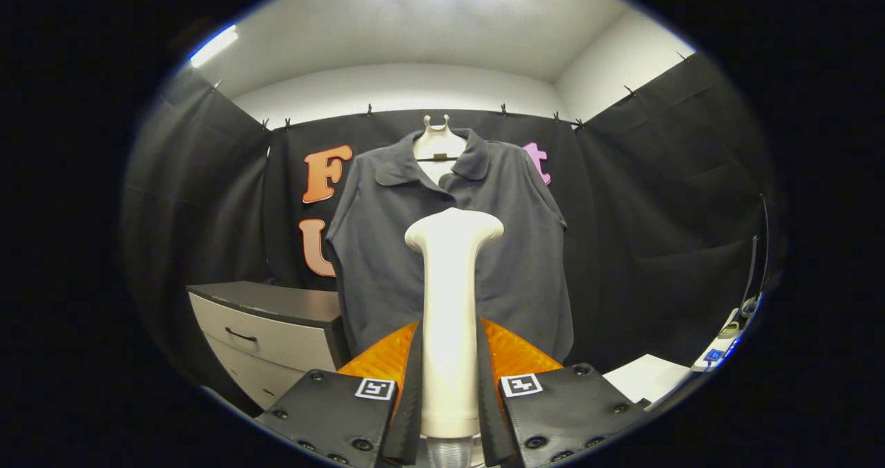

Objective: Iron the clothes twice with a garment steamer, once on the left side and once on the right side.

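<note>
Booth's hanging shirt [449, 247] beyond steamer [451, 316] clamped in tool [449, 385].

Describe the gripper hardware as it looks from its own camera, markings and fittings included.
The gripper has two flat, blocky finger bodies, each with dark round screw heads along its edges. A small square white tag with a black pattern sits on the inner top corner of each. Thin upright plates line the inner faces. Ridged, wedge-shaped pieces rise behind them.
</note>
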Available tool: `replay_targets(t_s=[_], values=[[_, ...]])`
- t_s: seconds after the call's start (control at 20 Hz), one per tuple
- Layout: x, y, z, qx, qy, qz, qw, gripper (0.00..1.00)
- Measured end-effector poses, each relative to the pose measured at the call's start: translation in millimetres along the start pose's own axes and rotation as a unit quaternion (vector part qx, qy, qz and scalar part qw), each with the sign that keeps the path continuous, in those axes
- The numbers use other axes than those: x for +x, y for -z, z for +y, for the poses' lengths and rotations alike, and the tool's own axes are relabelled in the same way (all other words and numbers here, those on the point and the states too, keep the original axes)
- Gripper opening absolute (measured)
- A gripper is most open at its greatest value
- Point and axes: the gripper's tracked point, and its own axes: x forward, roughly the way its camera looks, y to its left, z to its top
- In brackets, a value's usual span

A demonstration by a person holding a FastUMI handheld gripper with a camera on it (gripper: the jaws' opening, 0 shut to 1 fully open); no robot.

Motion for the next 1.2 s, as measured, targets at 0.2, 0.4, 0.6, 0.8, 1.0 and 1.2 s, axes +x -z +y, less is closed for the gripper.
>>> replay_targets(t_s=[0.2,0.4,0.6,0.8,1.0,1.2], values=[[-18.5,-22.4,32.0,0.0,-0.008,-0.017,1.0,0.42],[-33.2,-29.7,50.4,-0.006,-0.011,-0.019,1.0,0.42],[-40.0,-31.6,56.2,0.006,-0.01,-0.017,1.0,0.42],[-45.2,-29.9,55.0,0.006,-0.007,-0.013,1.0,0.42],[-47.6,-30.3,54.1,0.005,-0.004,-0.012,1.0,0.42],[-52.3,-33.2,53.6,0.005,-0.004,-0.015,1.0,0.42]])
